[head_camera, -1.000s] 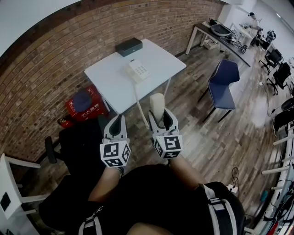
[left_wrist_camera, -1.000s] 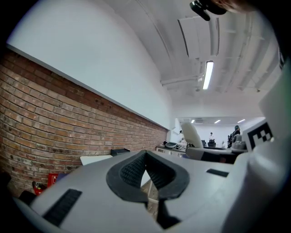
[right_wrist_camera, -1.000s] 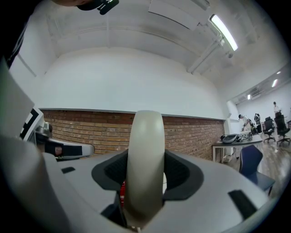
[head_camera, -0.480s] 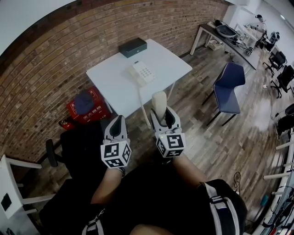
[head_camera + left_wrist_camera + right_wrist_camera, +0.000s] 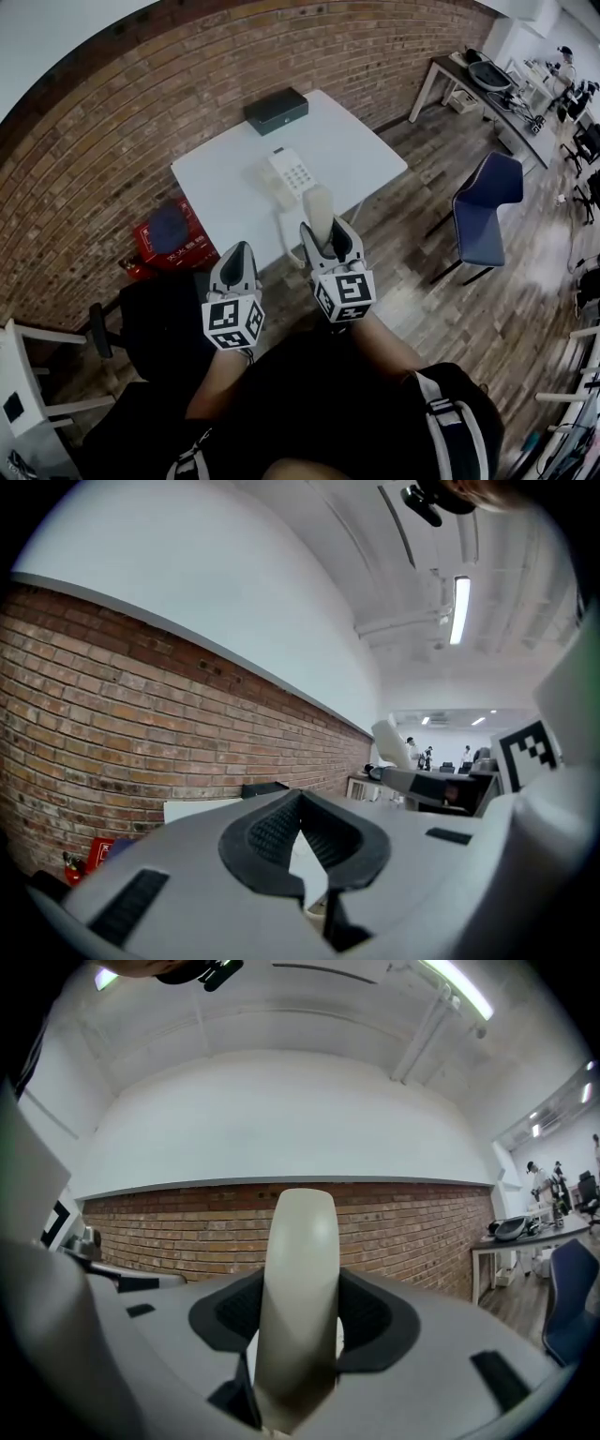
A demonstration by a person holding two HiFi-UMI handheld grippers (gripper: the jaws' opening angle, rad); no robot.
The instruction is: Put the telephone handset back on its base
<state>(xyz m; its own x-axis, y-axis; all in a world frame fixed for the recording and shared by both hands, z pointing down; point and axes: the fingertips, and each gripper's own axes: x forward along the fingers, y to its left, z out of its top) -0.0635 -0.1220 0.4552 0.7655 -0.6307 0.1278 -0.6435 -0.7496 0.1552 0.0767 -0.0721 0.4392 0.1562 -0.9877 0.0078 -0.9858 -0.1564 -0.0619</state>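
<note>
— Cream plastic clamped in the right hand-held gripper [image 5: 328, 239]: gripping the telephone handset [image 5: 320, 208] round its middle, upright between the pads, top end poking clear above them.

— Checking the left one now.

— Left hand-held gripper [image 5: 238, 255] closed on nothing, tips together, held low beside the right one and apart from it. No part in the carry, by the look of it.

— Looking for the base.

— Found it: telephone base [image 5: 292, 173] lying flat on the white surface [image 5: 366, 155], keypad up, cradle bare. Black box [image 5: 276, 110] at the far corner, close to the brick wall [image 5: 141, 103].

— Scoring the job, then?

— Pick-up done, judging by that firm grip. Handset held up near the front edge of the surface, short of the base and not touching it. Left to do: carry across, line up over the cradle, lay it down, let go.

— Anything to watch on the way in?

— Possibly a cord between handset and base, too faint to trace from here. Worth keeping the keypad clear and squaring both ends to the cradle before opening the jaws.
</note>
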